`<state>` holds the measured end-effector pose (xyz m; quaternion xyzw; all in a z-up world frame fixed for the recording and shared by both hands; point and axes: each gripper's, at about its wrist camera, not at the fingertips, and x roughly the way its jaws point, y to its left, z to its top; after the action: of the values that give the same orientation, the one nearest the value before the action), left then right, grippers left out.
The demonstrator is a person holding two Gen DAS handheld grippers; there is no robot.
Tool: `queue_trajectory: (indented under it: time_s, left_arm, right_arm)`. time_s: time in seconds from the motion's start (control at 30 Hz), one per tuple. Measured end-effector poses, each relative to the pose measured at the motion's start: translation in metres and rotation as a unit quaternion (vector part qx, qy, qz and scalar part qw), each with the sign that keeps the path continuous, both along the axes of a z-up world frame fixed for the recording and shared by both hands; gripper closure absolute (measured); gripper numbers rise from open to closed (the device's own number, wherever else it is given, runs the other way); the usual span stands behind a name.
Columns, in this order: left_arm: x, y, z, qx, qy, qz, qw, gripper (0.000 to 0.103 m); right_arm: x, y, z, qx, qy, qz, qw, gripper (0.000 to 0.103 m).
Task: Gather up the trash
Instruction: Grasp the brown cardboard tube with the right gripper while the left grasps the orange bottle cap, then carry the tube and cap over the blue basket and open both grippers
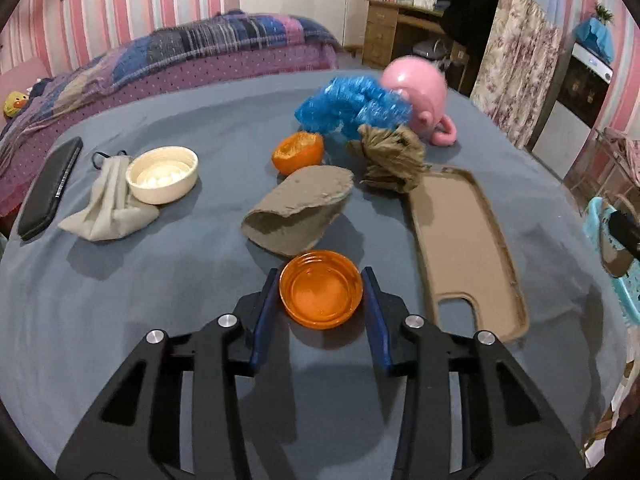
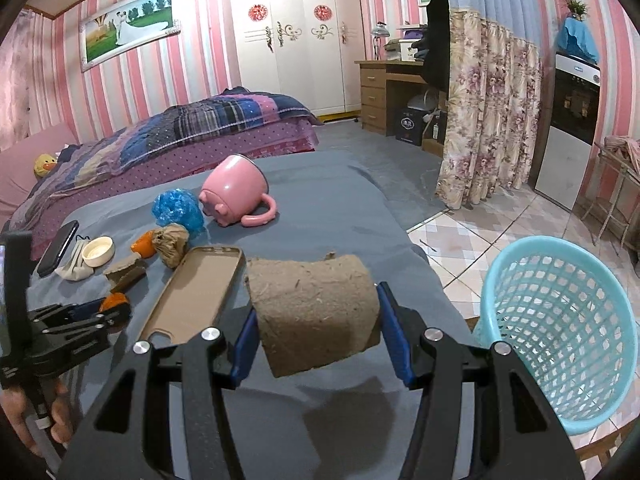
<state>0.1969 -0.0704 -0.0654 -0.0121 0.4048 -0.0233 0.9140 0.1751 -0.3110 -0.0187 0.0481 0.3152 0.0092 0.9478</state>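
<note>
Left gripper (image 1: 322, 280) is clamping the orange lid (image 1: 321, 294), lower centre, hollow facing up; right gripper (image 2: 316, 312) is clamping a cardboard piece (image 2: 316, 312), long axis crosswise, its underside hidden, beside the basket (image 2: 560, 320)

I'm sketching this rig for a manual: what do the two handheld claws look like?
Both look alike: the left claw and right claw have black angular linkage arms with cut-out slots, round silver pivot bolts and two blue-padded fingers. No cables or markings show; no sleeve is in view.
</note>
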Motion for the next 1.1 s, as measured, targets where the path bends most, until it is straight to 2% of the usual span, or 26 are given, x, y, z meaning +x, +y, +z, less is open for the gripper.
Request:
queue_trajectory:
  time_s: [0.03, 0.17, 0.37, 0.53, 0.67, 0.87, 1.1]
  left_arm:
    - [-0.009, -0.003, 0.006, 0.002, -0.024, -0.003, 0.9997, 0.064]
    - [-0.026, -0.021, 0.026, 0.009, -0.077, -0.025, 0.9967, 0.064]
    - [-0.024, -0.06, 0.061, 0.002, -0.125, -0.063, 0.9901, 0.064]
    - [-0.013, -0.103, 0.074, -0.006, -0.135, -0.106, 0.9852, 0.064]
    - [-0.003, -0.138, 0.072, -0.015, -0.124, -0.131, 0.9836, 0.064]
    - [0.007, -0.194, 0.066, -0.026, -0.114, -0.171, 0.9783, 0.064]
    - [0.019, -0.261, 0.075, -0.059, -0.106, -0.214, 0.9692, 0.064]
  right_arm:
    - [-0.002, -0.001, 0.0, -0.004, 0.001, 0.001, 1.0, 0.049]
    - [-0.01, -0.005, 0.002, -0.02, -0.006, 0.003, 1.0, 0.049]
    - [-0.026, -0.041, 0.017, -0.009, -0.029, -0.033, 0.999, 0.049]
    - [-0.037, -0.088, 0.026, -0.009, -0.037, -0.085, 0.996, 0.049]
    - [-0.048, -0.121, 0.031, -0.013, -0.04, -0.121, 0.992, 0.049]
    - [-0.066, -0.173, 0.027, -0.011, -0.034, -0.187, 0.982, 0.049]
    - [-0.079, -0.216, 0.024, -0.018, -0.031, -0.244, 0.969, 0.049]
